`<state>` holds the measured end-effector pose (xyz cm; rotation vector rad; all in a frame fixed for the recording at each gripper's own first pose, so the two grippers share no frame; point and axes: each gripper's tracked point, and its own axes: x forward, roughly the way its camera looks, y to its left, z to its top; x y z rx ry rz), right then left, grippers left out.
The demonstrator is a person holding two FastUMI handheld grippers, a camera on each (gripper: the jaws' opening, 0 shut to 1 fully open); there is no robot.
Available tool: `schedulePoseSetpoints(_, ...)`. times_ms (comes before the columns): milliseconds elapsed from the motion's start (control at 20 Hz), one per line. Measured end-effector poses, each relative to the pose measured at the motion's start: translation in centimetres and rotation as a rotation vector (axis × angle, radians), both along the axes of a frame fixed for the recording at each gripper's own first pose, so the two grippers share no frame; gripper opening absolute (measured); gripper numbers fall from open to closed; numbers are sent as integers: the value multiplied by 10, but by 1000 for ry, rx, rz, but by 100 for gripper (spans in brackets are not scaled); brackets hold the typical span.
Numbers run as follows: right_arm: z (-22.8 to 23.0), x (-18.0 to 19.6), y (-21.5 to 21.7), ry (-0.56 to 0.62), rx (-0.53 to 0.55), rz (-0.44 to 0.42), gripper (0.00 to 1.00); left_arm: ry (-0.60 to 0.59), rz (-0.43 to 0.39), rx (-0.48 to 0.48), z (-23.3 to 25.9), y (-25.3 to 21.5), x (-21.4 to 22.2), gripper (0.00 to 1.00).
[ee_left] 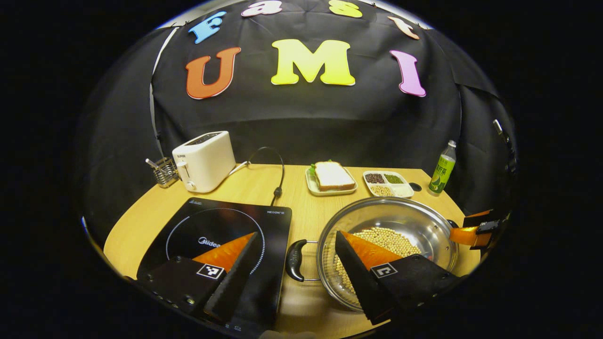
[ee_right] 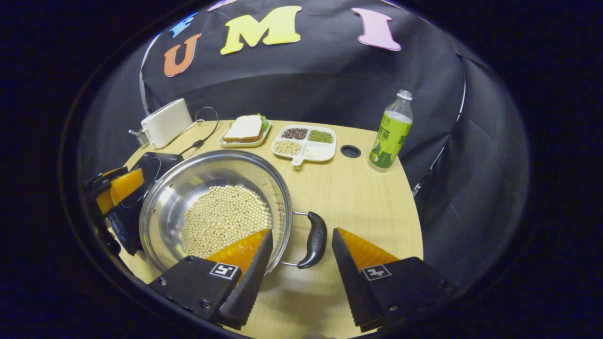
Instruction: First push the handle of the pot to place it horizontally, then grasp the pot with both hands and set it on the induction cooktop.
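While each pot (ee_right: pixel 212 207) handle lies level between spread fingers | left gripper (ee_left: pixel 294 263) wide, straddling left handle (ee_left: pixel 297 260) | right gripper (ee_right: pixel 301 249) wide, straddling right handle (ee_right: pixel 314 239) | cooktop (ee_left: pixel 221 235) just left of pot.

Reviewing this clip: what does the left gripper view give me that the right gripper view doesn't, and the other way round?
Left gripper view: the whole glass face of the induction cooktop, the pot's cooktop-side handle just ahead of the open left gripper, and the right gripper at the pot's far rim. Right gripper view: the pot's bottle-side handle just ahead of the open right gripper, with the left gripper beyond the pot. Both: the pot holding beans, the toaster, sandwich and bottle.
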<state>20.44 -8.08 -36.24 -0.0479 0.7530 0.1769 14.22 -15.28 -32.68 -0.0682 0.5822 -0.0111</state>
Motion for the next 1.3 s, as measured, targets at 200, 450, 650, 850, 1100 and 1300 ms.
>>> schedulePoseSetpoints(200,-12,5,1,29,3,-5,84,48,-22,-13,-24,-14,1,97)
schedulePoseSetpoints(450,-20,11,4,45,-2,0,84,99,6,-22,-44,-12,3,97)
schedulePoseSetpoints(650,-25,12,5,62,-3,-6,82,116,11,-16,-49,-15,4,95)
schedulePoseSetpoints(850,-29,14,5,70,-9,-24,74,126,4,33,-54,-15,7,95)
schedulePoseSetpoints(1100,-30,15,4,86,-22,-52,70,155,37,77,-57,-7,6,72)
schedulePoseSetpoints(1300,-29,15,3,107,-3,-78,64,173,31,74,-52,-9,4,53)
